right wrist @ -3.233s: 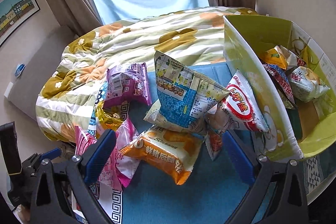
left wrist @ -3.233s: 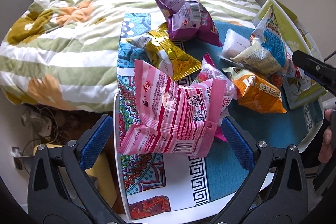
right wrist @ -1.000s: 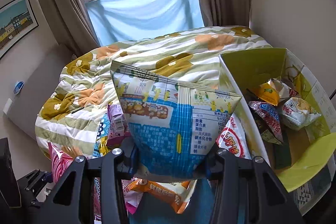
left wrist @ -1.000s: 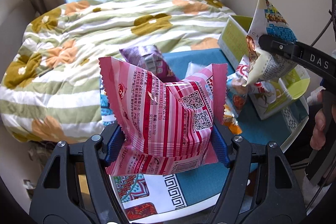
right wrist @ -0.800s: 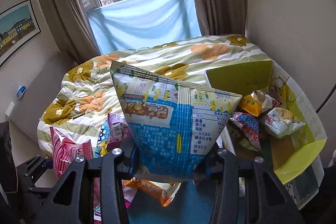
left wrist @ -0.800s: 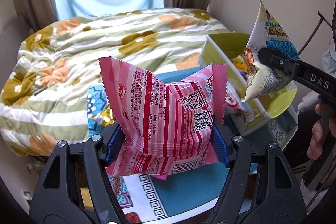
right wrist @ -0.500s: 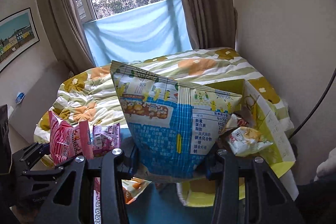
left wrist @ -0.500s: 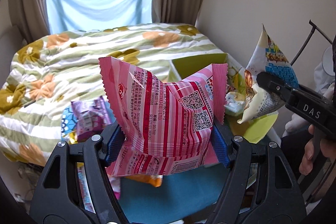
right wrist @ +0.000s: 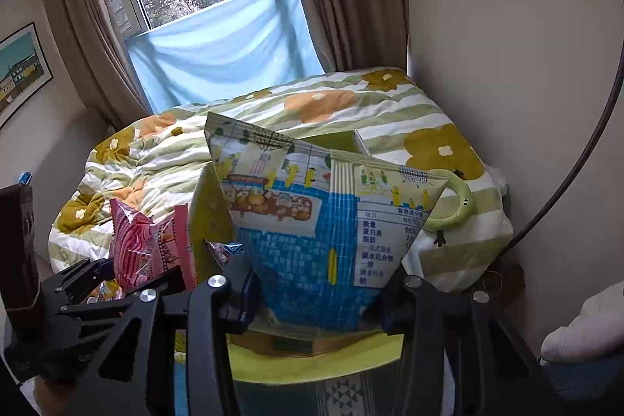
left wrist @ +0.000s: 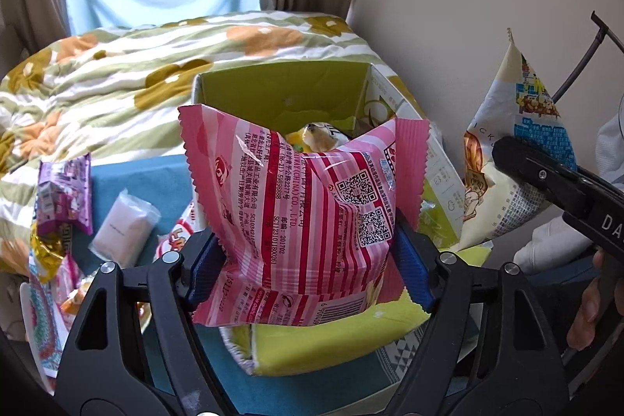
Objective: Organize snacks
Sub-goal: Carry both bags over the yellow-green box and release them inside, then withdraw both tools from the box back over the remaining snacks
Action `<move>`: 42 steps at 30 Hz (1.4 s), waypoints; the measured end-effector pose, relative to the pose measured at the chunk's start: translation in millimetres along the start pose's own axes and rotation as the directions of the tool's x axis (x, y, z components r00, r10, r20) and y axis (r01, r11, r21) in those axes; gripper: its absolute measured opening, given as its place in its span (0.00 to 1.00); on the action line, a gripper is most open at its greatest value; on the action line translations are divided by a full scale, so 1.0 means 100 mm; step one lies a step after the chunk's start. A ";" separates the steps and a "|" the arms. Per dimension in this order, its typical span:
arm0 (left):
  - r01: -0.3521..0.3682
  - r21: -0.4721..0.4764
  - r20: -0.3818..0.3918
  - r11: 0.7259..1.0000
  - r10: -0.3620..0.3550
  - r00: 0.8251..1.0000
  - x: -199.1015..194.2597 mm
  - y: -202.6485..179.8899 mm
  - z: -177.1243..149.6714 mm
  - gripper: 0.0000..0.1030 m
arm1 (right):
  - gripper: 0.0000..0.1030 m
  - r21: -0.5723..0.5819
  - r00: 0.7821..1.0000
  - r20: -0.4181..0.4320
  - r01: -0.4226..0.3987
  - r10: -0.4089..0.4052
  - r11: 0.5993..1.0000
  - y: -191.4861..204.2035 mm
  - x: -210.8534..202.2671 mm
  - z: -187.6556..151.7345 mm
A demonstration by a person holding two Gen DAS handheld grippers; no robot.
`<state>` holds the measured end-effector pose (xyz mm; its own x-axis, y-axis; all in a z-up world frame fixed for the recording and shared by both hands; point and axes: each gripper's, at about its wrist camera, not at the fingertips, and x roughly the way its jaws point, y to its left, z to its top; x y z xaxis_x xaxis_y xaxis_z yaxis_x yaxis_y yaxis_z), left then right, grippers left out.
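Note:
My left gripper [left wrist: 308,268] is shut on a pink striped snack bag [left wrist: 308,205] and holds it over the near end of the open yellow-green box [left wrist: 280,92]. A yellow snack packet [left wrist: 316,135] lies inside the box behind it. My right gripper [right wrist: 316,295] is shut on a blue and cream snack bag [right wrist: 312,221], also held above the box [right wrist: 312,365]. That bag shows at the right of the left wrist view [left wrist: 518,158], beyond the box's right side. The pink bag shows at the left of the right wrist view [right wrist: 148,248].
The box stands on a teal tablecloth [left wrist: 136,182]. A purple snack bag [left wrist: 64,193], a white packet [left wrist: 124,225], a red and white packet [left wrist: 181,236] and a gold packet [left wrist: 45,244] lie left of the box. A bed with a flowered quilt [left wrist: 156,65] is behind.
Both grippers closed on their bags, lifted them off the table and carried them right. They now hang over the yellow-green box.

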<state>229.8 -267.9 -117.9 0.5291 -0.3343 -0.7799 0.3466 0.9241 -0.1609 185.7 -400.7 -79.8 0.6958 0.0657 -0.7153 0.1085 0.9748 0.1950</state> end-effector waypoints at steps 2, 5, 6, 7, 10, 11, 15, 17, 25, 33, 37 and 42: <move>-0.029 0.002 -0.011 1.000 0.029 1.000 0.06 -0.04 -0.04 0.94 | 0.41 -0.004 1.000 -0.015 -0.009 0.009 1.000 -0.11 0.03 0.00; -0.065 -0.015 -0.017 0.998 0.065 0.998 0.08 -0.07 -0.11 1.00 | 0.41 -0.005 0.999 -0.035 -0.030 0.030 1.000 -0.20 0.09 -0.01; -0.065 -0.026 -0.024 0.998 0.065 0.998 0.09 -0.05 -0.13 1.00 | 0.41 -0.007 0.998 -0.041 -0.039 0.039 0.999 -0.23 0.11 -0.01; -0.068 -0.039 -0.031 0.997 0.067 0.997 0.10 -0.02 -0.15 1.00 | 0.41 -0.011 0.998 -0.047 -0.048 0.047 0.999 -0.24 0.13 -0.01; -0.075 -0.069 -0.047 0.995 0.072 0.996 0.06 0.06 -0.23 1.00 | 0.41 -0.022 0.994 -0.068 -0.085 0.083 0.996 -0.28 0.20 -0.03; -0.084 -0.074 -0.047 0.994 0.081 0.996 0.03 0.07 -0.25 1.00 | 0.41 -0.026 0.992 -0.081 -0.098 0.096 0.995 -0.28 0.24 -0.03; -0.129 -0.090 -0.044 0.988 0.126 0.991 -0.11 0.14 -0.32 1.00 | 0.41 -0.063 0.980 -0.133 -0.154 0.145 0.986 -0.20 0.38 -0.06; -0.146 -0.091 -0.046 0.985 0.142 0.989 -0.15 0.17 -0.35 1.00 | 0.41 -0.093 0.974 -0.163 -0.174 0.157 0.980 -0.12 0.44 -0.08; -0.185 -0.127 -0.068 0.975 0.177 0.982 -0.25 0.33 -0.44 1.00 | 0.41 -0.117 0.961 -0.217 -0.200 0.171 0.973 0.00 0.61 -0.21; -0.198 -0.122 -0.088 0.973 0.188 0.978 -0.31 0.37 -0.58 1.00 | 1.00 -0.101 0.972 -0.148 -0.200 0.184 0.975 -0.14 0.55 -0.28; -0.189 -0.133 -0.100 0.973 0.176 0.979 -0.31 0.41 -0.68 1.00 | 1.00 -0.093 0.971 -0.145 -0.204 0.190 0.974 -0.20 0.50 -0.34; -0.198 -0.128 -0.092 0.972 0.187 0.978 -0.41 0.40 -0.72 1.00 | 1.00 -0.083 0.969 -0.150 -0.210 0.196 0.974 -0.21 0.42 -0.37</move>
<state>166.5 -204.1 -136.1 0.5109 -0.1373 -0.8486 0.1335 0.9879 -0.0795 186.2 -410.8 -138.3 0.5893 0.2867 -0.7553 -0.0989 0.9535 0.2847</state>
